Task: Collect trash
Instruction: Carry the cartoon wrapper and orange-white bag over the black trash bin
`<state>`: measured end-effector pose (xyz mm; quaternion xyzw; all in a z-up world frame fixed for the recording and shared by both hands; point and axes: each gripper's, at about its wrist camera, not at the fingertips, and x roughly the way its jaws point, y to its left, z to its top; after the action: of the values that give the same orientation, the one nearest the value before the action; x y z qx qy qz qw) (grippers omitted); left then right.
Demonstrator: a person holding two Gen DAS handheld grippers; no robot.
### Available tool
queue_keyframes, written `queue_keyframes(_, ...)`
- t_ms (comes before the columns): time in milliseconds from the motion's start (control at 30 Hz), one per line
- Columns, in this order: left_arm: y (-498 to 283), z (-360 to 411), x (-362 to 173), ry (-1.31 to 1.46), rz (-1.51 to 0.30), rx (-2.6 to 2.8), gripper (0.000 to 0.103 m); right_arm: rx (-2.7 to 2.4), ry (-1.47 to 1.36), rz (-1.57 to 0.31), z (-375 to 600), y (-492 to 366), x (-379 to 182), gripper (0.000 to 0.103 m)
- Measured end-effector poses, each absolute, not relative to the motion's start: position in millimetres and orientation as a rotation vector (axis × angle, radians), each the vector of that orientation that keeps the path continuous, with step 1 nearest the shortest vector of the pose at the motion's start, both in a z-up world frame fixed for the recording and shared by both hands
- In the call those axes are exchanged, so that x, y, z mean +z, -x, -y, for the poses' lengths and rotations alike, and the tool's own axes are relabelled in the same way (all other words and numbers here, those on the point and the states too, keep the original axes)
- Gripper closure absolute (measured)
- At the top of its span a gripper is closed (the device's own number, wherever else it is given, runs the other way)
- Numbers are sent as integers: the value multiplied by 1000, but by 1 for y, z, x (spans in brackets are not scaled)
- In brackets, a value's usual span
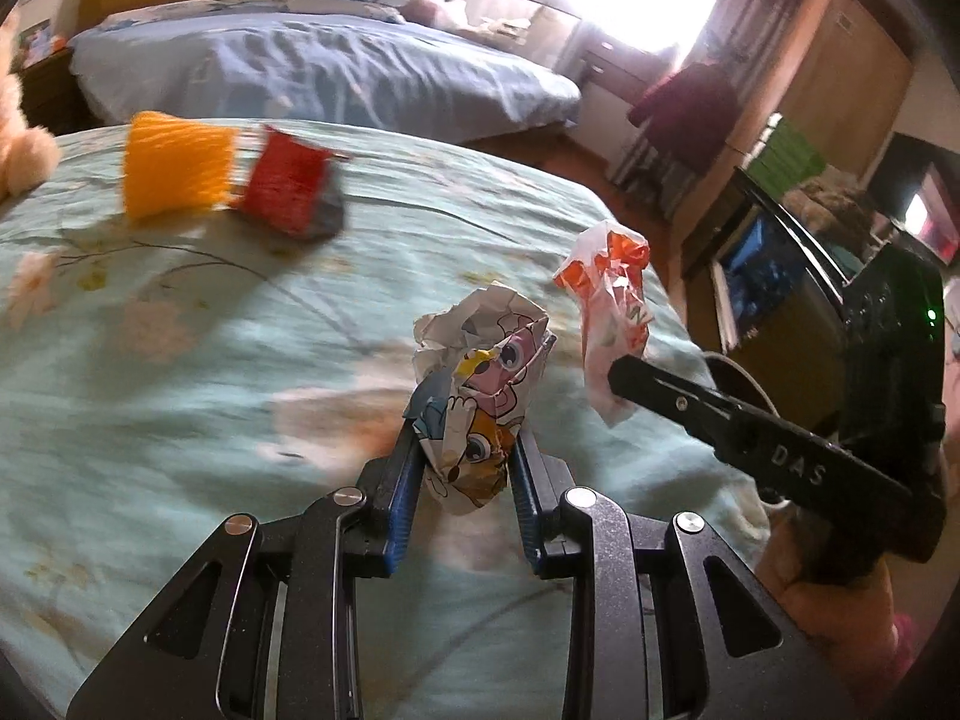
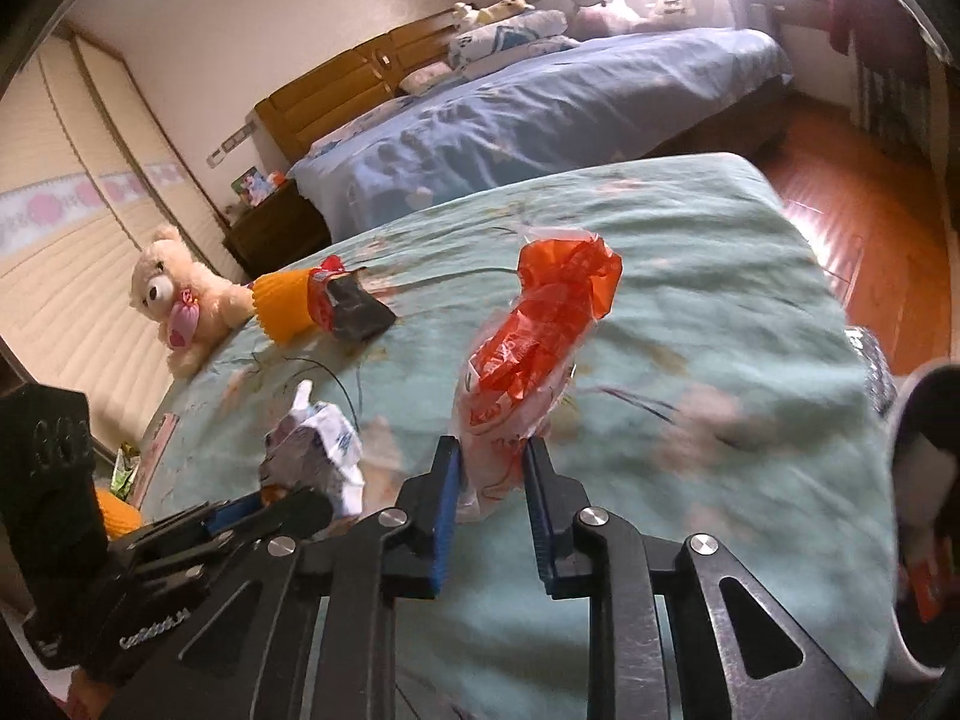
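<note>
While both claws are closed on trash, the white bin [image 2: 918, 516] is seen lower right, nearest the right gripper [image 2: 492, 468] clamping the upright orange plastic wrapper [image 2: 540, 336]; the left gripper [image 1: 462, 450] clamps the crumpled cartoon-printed paper [image 1: 474, 396].

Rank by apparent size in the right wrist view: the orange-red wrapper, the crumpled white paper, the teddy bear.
1. Orange-red wrapper, pinched in the right claw; it sits nearest the lens, which inflates it.
2-3. Teddy bear and crumpled white paper look about alike; the bear is much farther, so no ranking.
</note>
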<state>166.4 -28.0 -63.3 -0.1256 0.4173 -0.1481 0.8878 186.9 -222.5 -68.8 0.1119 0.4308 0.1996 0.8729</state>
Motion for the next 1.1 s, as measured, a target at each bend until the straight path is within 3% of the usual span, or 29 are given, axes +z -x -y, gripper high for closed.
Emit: queue_keyframes(1100,-136,185,-46,54,-888,-553,76,201,-420,-833,371,-98,-59,82)
